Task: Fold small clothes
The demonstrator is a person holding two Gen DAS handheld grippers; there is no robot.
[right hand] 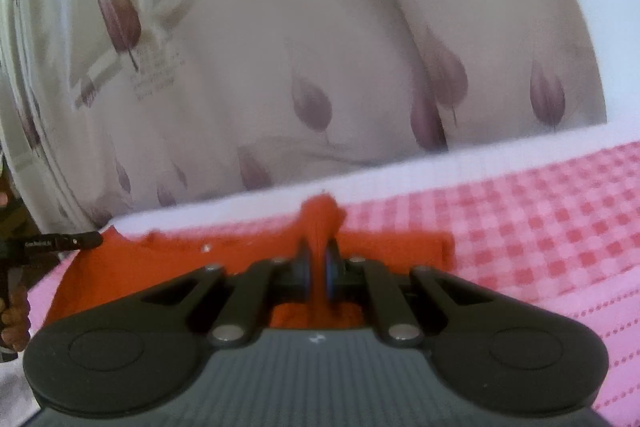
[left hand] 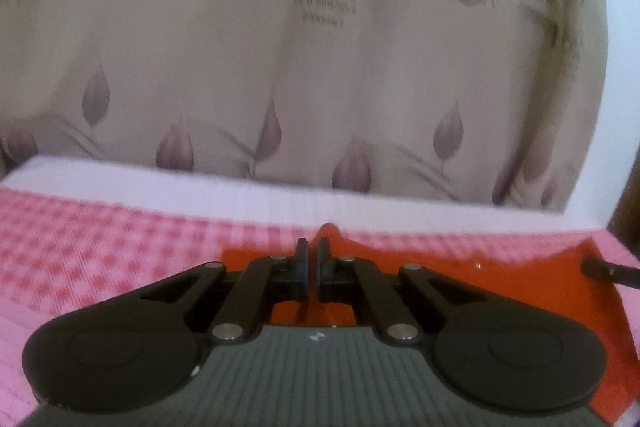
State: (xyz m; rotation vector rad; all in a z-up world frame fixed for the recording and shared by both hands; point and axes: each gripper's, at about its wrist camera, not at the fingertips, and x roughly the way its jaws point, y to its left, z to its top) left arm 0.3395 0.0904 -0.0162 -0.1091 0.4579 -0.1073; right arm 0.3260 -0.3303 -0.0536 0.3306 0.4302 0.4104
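Looking along the left gripper (left hand: 312, 247), its jaws stand almost together with only a thin slit between the pads, and whether any cloth is caught there cannot be told; a small red tuft shows just beyond the tips. The orange-red garment (left hand: 500, 283) lies flat under and to the right of this gripper on a pink checked cloth (left hand: 100, 259) that covers the surface, whose white edge (left hand: 200, 179) runs across the picture. Behind it hangs a cream curtain (left hand: 240, 67) printed with mauve leaves and some lettering. At the right edge the dark tip of the other tool (left hand: 600, 269) rests at the garment's far corner. In the right wrist view, the right gripper (right hand: 318, 259) has its jaws clamped on a raised ridge of the same garment (right hand: 160, 267), the fabric bunching up between the pads and standing above them. The rest of the garment spreads flat to the left over the pink checked cloth (right hand: 540, 219). At the left edge a black finger of the left gripper (right hand: 72, 242) touches the garment's corner, and part of a hand (right hand: 14, 315) shows below it. The leaf-printed curtain (right hand: 320, 27) fills the background.
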